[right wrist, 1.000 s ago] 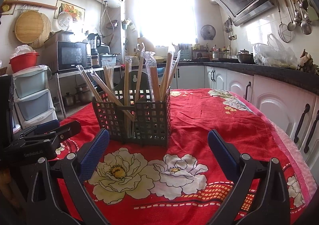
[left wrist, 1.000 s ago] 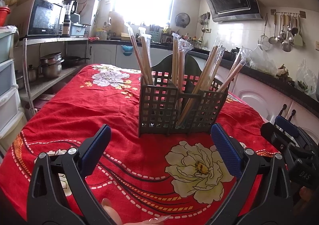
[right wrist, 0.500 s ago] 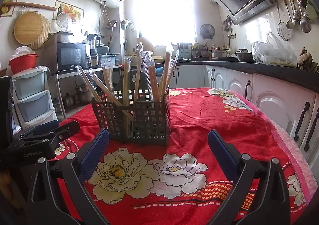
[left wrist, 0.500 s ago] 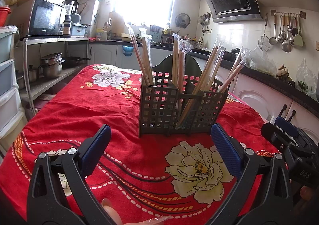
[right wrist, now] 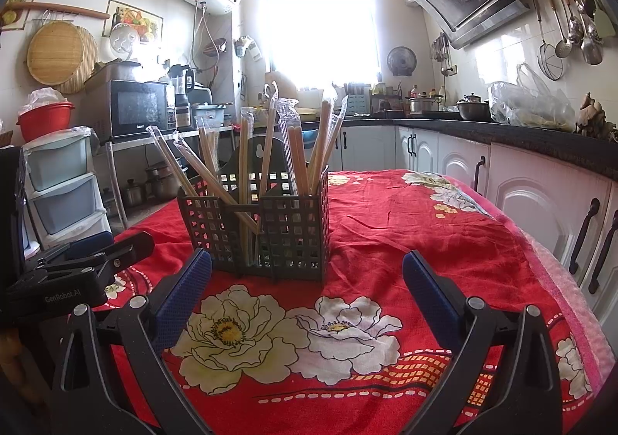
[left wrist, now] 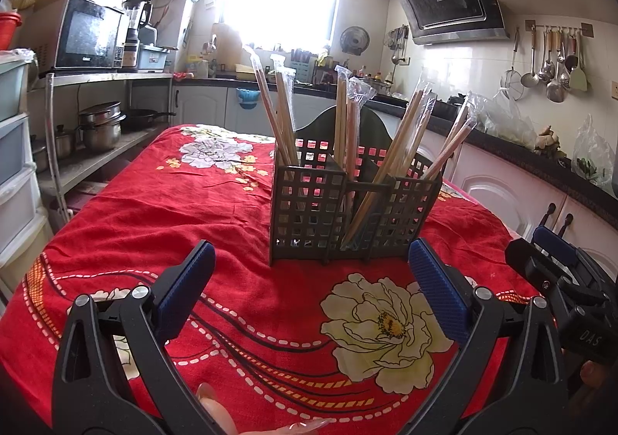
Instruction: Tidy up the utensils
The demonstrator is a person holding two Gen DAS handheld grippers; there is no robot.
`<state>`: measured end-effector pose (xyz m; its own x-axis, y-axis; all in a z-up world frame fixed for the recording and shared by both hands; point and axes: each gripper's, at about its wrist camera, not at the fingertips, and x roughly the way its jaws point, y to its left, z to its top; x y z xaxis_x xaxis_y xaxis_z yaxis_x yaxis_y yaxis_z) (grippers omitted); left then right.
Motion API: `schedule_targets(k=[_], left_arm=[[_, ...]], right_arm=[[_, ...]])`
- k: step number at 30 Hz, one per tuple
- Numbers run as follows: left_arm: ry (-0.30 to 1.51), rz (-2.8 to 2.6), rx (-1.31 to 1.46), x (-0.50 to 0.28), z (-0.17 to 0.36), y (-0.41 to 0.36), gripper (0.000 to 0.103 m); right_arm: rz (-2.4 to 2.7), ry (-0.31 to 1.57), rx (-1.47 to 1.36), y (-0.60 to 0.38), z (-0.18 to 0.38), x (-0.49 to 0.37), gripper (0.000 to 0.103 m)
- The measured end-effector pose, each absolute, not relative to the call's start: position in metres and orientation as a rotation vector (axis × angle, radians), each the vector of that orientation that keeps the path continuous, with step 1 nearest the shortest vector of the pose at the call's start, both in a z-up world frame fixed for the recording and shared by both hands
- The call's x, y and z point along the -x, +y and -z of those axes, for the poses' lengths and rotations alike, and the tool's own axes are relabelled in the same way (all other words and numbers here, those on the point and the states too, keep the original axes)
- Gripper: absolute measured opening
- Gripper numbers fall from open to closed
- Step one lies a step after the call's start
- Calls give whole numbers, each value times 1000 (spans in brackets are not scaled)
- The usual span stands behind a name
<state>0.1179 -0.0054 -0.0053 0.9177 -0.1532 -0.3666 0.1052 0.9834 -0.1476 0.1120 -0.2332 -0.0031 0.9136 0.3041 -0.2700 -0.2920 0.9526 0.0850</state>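
A dark grid utensil caddy (left wrist: 309, 211) stands upright on the red flowered tablecloth (left wrist: 162, 211); it also shows in the right wrist view (right wrist: 293, 230). Several pairs of plastic-wrapped wooden chopsticks (left wrist: 401, 141) lean in its compartments, also seen from the right (right wrist: 266, 153). My left gripper (left wrist: 307, 280) is open and empty, in front of the caddy. My right gripper (right wrist: 307, 284) is open and empty, also short of the caddy. Each gripper shows at the edge of the other's view: the right one (left wrist: 556, 273), the left one (right wrist: 89, 261).
White cabinets (right wrist: 540, 203) under a black counter run along the right of the table. A metal shelf with a microwave (left wrist: 89, 37) and pots (left wrist: 100, 126) stands to the left, with plastic drawers (right wrist: 61, 188). Ladles hang on the wall (left wrist: 552, 60).
Nothing on the table has moved. Both grippers stay open; the right wrist view has shifted slightly.
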Motion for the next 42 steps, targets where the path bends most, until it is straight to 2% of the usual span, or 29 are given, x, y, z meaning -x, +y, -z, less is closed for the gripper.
schedule_targets(k=[28, 34, 42], left_arm=[[410, 116, 140, -122, 5, -5, 92], [448, 75, 165, -122, -4, 10, 92], [682, -174, 137, -183, 6, 88, 92]], right_arm=[[-286, 321, -48, -234, 6, -117, 97], [-156, 446, -36, -259, 0, -142, 97], [114, 743, -5, -330, 18, -229, 97]])
